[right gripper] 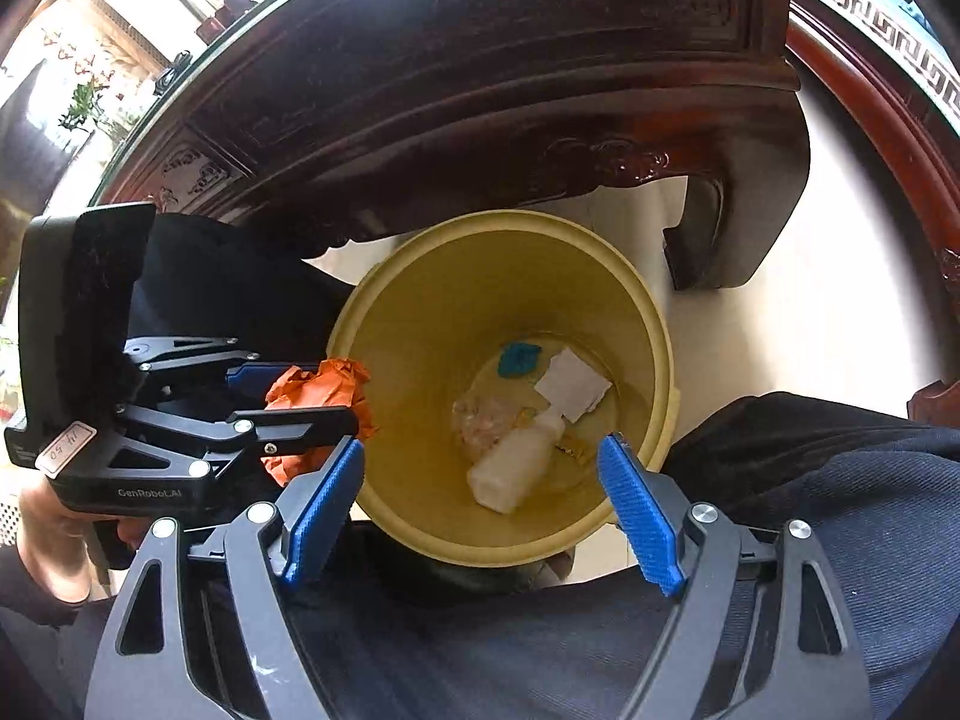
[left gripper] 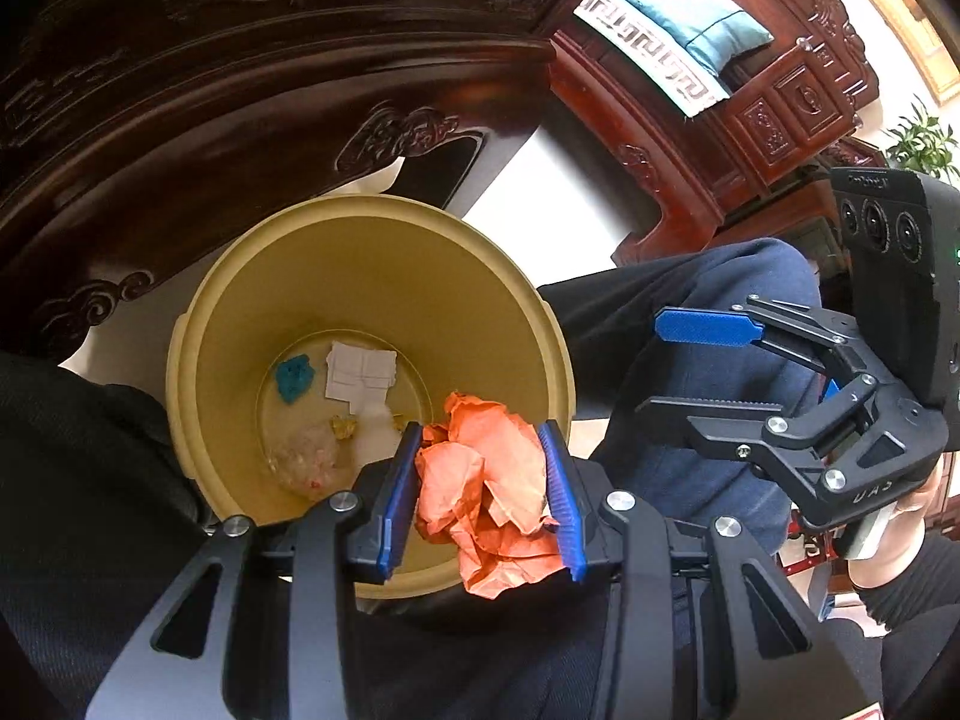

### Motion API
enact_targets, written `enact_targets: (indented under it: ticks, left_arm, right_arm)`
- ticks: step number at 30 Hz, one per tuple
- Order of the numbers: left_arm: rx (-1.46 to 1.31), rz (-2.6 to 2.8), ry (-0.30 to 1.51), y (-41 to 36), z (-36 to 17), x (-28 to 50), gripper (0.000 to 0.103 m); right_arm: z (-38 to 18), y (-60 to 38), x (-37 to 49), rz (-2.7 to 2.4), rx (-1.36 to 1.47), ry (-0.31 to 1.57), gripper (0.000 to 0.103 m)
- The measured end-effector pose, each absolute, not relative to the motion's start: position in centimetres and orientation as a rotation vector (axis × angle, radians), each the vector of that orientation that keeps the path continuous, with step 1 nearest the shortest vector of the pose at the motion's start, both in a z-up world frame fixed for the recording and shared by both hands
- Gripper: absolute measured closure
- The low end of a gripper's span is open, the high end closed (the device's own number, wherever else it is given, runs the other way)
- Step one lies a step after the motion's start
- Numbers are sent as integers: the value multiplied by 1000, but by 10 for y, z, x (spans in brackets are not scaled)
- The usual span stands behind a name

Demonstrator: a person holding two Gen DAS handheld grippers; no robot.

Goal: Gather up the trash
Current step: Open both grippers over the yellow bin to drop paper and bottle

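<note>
Holding the crumpled orange paper (left gripper: 489, 492) over the yellow bin (left gripper: 240, 276), you have the largest things fixed around you: the dark carved table (right gripper: 480, 108) hangs over the bin's rim from about 12 o'clock, and your knees close it in from 4 and 8 o'clock. That leaves open room only straight above the mouth (a narrow shaft, so come up before you swing out).

Your left gripper (left gripper: 486, 498) pinches the paper between its blue pads, jaws narrow, the wad sitting at roughly 5 o'clock of the bin opening in the left wrist view, just inside the rim. It looks light, soft and springy; it should fall freely once you spread the pads, though a fold may catch on the ribbed rubber. For a fresh hold, take the thick middle of the wad, not a loose flap.

Your right gripper (right gripper: 492, 510) stands wide with nothing between its fingers, poised at the rim's 6 o'clock.

Down on the bin floor lie a white bottle (right gripper: 516, 468), a white paper scrap (right gripper: 573, 384), a clear wrapper (right gripper: 483, 417) and a small blue piece (right gripper: 519, 359) at 12 o'clock.
</note>
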State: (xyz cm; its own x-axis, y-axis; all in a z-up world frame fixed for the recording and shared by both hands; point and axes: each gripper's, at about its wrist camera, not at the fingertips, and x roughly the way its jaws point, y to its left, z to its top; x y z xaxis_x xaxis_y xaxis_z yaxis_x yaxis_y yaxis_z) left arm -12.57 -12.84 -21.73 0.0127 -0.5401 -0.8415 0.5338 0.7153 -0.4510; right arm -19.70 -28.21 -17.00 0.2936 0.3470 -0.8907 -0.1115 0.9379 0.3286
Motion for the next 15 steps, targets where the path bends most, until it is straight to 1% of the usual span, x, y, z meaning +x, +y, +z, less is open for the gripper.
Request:
enact_targets:
  ticks: [5, 9, 11, 14, 15]
  left_arm:
    - [3, -839, 1321, -135, -218, -124, 62]
    - [5, -850, 1333, -139, -220, -123, 59]
    - [8, -854, 1337, -140, -220, -123, 52]
    - [-2, -849, 1334, -140, -219, -122, 38]
    - [-8, -842, 1332, -138, -219, -121, 30]
  right_arm:
    - [-169, -283, -198, 308, 212, 1233, 26]
    - [-169, -286, -198, 302, 210, 1235, 26]
    - [-169, -287, -197, 297, 210, 1234, 26]
    - [-167, -288, -197, 295, 209, 1224, 26]
    - [-166, -288, -197, 294, 204, 1220, 26]
